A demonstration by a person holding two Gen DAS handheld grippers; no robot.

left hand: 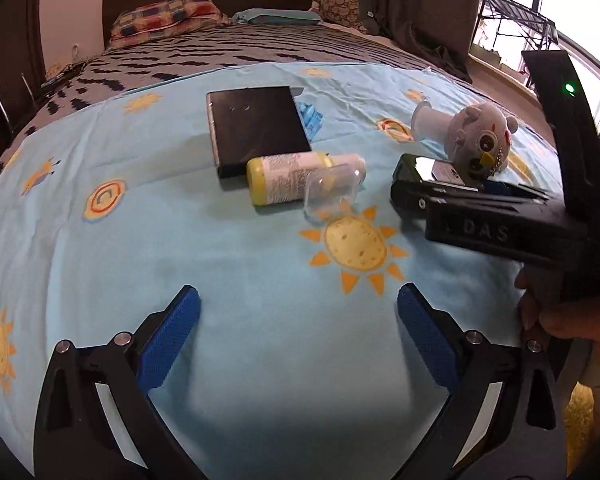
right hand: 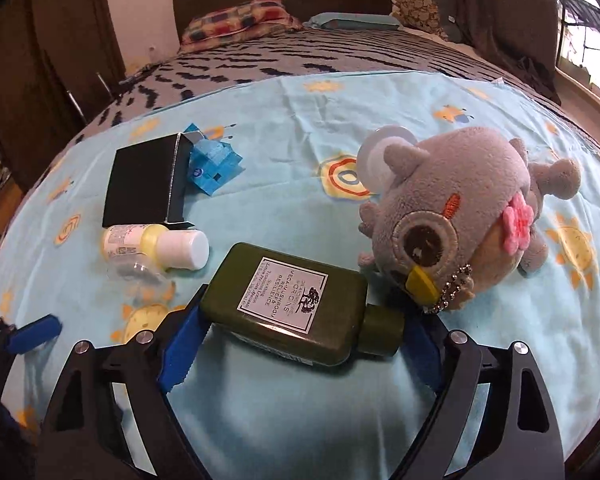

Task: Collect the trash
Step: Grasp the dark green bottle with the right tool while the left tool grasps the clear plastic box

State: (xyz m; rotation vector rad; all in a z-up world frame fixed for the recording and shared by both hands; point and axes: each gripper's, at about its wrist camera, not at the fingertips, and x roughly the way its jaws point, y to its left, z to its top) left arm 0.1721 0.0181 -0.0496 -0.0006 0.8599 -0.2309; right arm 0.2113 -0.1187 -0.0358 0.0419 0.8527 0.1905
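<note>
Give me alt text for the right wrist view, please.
The right claw straddles a dark green bottle lying on a light blue sun-print sheet. A grey plush owl sits just beyond it; a black box lies further left.

From my right wrist view, the green bottle (right hand: 284, 304) covers the tips of both blue fingers (right hand: 184, 344), so I cannot tell whether they touch it. The plush toy (right hand: 460, 216) hides most of a pale round object (right hand: 374, 156) behind it. In my left wrist view, the other gripper's black body (left hand: 500, 216) hides much of that bottle. The yellow bottle's label (left hand: 288, 176) is too small to read.
</note>
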